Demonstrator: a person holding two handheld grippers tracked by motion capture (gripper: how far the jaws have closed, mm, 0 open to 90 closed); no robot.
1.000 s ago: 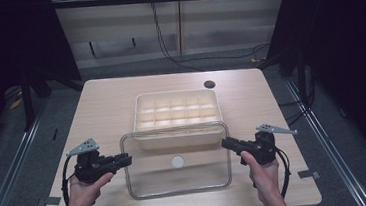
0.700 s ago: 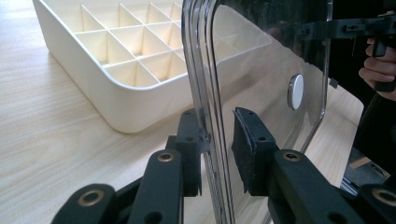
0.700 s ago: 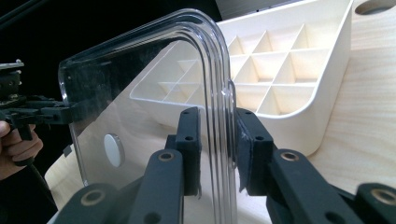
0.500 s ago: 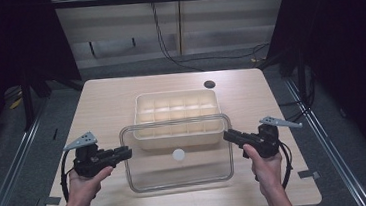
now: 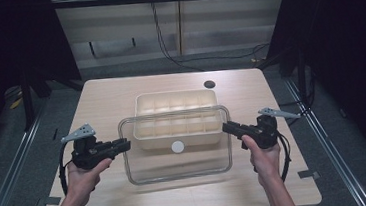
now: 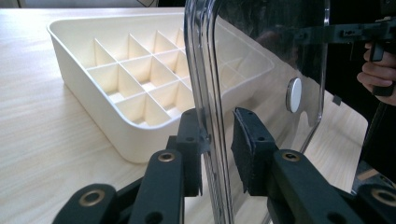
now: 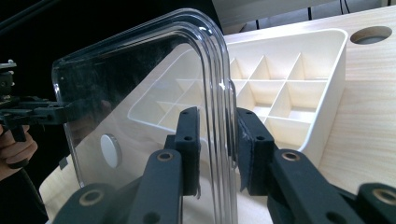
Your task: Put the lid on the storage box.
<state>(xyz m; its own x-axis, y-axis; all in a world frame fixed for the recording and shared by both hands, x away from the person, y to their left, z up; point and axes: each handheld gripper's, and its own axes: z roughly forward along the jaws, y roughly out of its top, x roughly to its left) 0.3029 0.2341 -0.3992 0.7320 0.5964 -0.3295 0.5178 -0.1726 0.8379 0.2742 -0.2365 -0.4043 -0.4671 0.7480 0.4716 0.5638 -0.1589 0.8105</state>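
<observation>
A clear plastic lid with a white round button hangs level above the table, its far edge over the near side of a cream tray divided into several compartments. My left gripper is shut on the lid's left rim, and my right gripper is shut on its right rim. In the left gripper view the jaws straddle the rim of the lid, with the tray beyond. The right gripper view has its jaws clamped on the lid in front of the tray.
The wooden table has a round dark hole behind the tray at the right. Dark floor, metal rails and cables surround the table. Bare wood lies to the left, right and front of the tray.
Both hands have risen with the lid between them, and the lid has moved slightly away from the person, farther over the tray's near side.
</observation>
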